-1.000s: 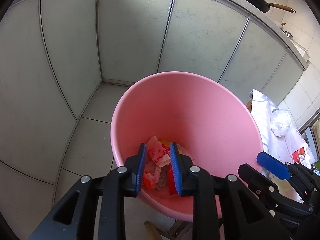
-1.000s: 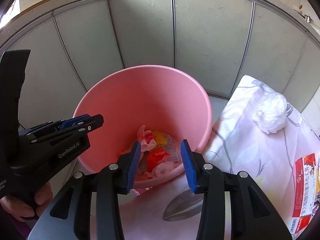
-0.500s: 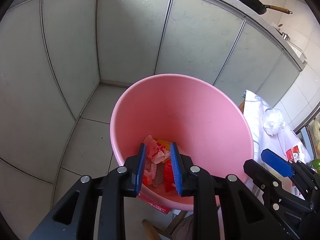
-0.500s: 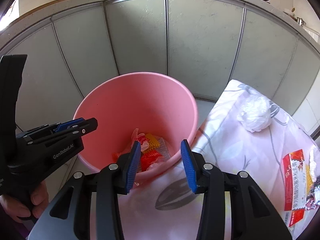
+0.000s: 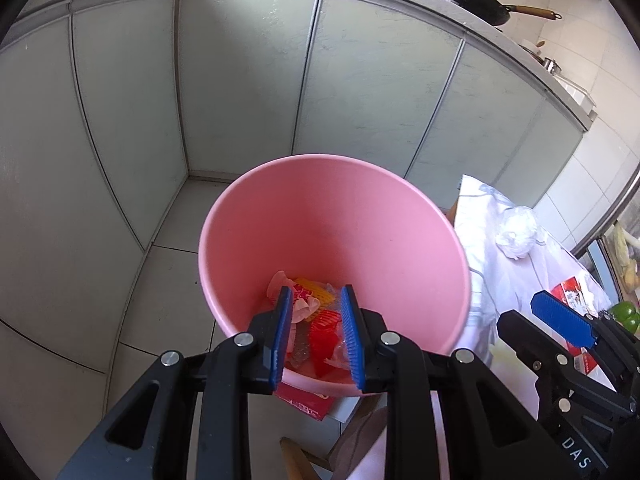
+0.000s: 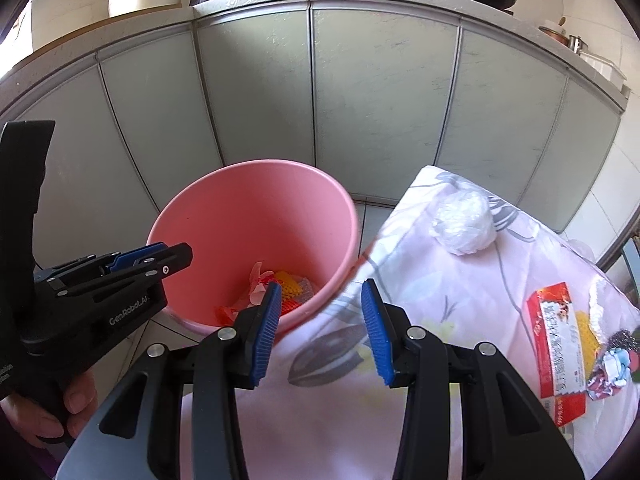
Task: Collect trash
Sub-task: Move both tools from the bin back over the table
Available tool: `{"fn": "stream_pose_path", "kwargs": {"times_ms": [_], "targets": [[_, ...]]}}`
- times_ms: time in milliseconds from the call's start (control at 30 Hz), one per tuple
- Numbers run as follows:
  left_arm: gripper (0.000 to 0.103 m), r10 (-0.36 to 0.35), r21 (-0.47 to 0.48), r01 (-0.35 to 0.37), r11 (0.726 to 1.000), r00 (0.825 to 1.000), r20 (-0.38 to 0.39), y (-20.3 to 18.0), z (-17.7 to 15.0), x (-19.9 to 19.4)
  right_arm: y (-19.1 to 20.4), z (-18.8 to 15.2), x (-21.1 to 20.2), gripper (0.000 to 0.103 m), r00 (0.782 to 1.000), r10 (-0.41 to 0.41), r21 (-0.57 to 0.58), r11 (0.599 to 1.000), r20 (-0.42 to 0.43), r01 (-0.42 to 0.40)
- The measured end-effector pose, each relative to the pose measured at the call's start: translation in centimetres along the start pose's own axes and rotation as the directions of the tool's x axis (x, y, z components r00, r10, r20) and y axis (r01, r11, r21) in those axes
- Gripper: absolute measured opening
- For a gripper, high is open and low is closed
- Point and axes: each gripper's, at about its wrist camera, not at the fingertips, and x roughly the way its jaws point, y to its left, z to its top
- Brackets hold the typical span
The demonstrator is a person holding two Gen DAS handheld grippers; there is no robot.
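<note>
With both the left gripper (image 5: 316,332) and right gripper (image 6: 320,334) spread and empty over the pink bin (image 6: 200,216), whose bottom holds wrappers (image 5: 316,320), the right should swing to the white plastic wad (image 6: 462,224) beside the bin and pinch it centrally.

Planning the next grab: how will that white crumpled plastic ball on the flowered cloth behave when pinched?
The white plastic ball looks like thin crinkled film, so it is probably very light and will squash between the pads. Its rounded shape on the cloth suggests that a nudge could roll it. The glossy surface may slip.
</note>
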Motion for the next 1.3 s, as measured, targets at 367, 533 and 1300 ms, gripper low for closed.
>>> {"fn": "stream_pose_path", "kwargs": {"times_ms": [367,533,1300], "targets": [[0.024,-0.025,0.045,0.024,0.999,1.000,0.015,-2.0,-0.3,-1.8,-1.6,-1.0,-2.2,0.042,0.999,-0.032,0.029,0.999,0.026,0.031],[0.024,-0.038,0.073,0.037,0.997,0.999,0.021,-3.3,-0.6,-2.7,-2.2,-1.4,-2.8,0.042,0.998,-0.050,0.044,0.998,0.032,0.048],[0.024,-0.127,0.222,0.121,0.968,0.992,0.013,-10.4,-2.9,-5.9,-7.9,-6.0,-6.3,0.042,0.992,-0.120,0.190,0.975,0.033,0.112]]}}
